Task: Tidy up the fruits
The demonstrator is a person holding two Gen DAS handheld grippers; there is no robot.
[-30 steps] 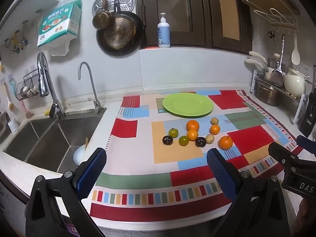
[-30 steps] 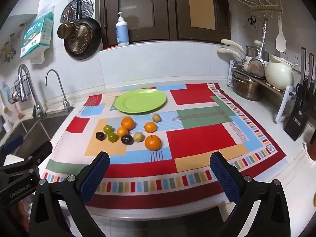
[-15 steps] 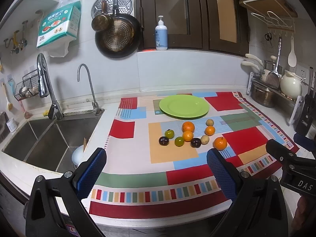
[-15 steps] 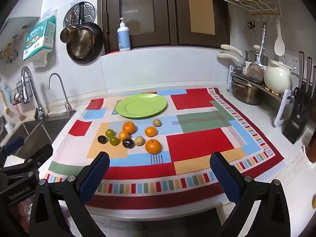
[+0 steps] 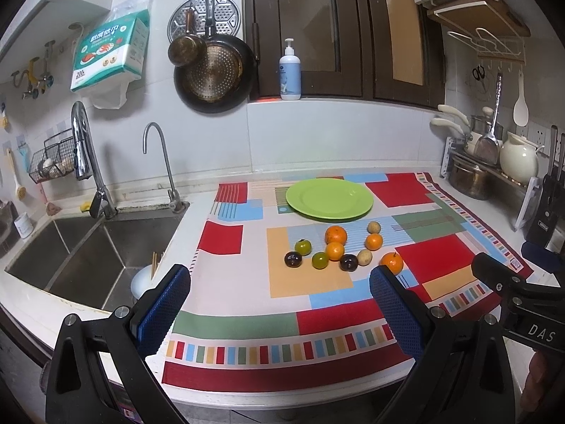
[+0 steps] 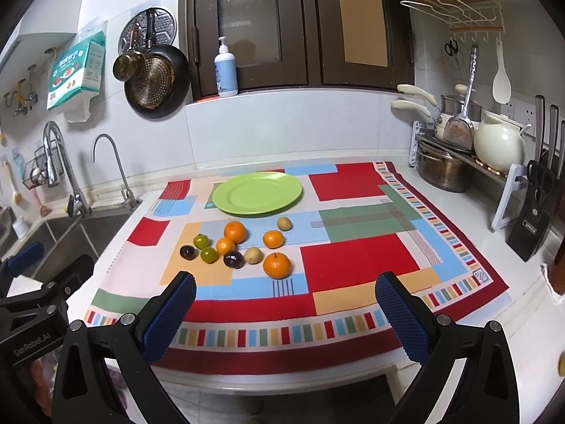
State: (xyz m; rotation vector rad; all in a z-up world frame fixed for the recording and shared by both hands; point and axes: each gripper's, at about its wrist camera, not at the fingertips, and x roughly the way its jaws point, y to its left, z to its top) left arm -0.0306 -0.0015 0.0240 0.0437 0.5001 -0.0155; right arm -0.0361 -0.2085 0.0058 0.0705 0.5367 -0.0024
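A soap bottle (image 6: pixel 226 69) stands on the ledge; pans (image 6: pixel 155 79) hang beside the sink (image 5: pixel 88 243).

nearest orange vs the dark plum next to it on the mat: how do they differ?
Colour: the nearest orange is bright orange; the dark plum is deep purple, almost black.
Size: the orange looks clearly bigger than the plum.
Position: the orange sits closest to the right gripper, with a tan fruit between it and the plum.
Shared: both are round, rest on the patterned mat, outside the green plate, and neither is gripped.
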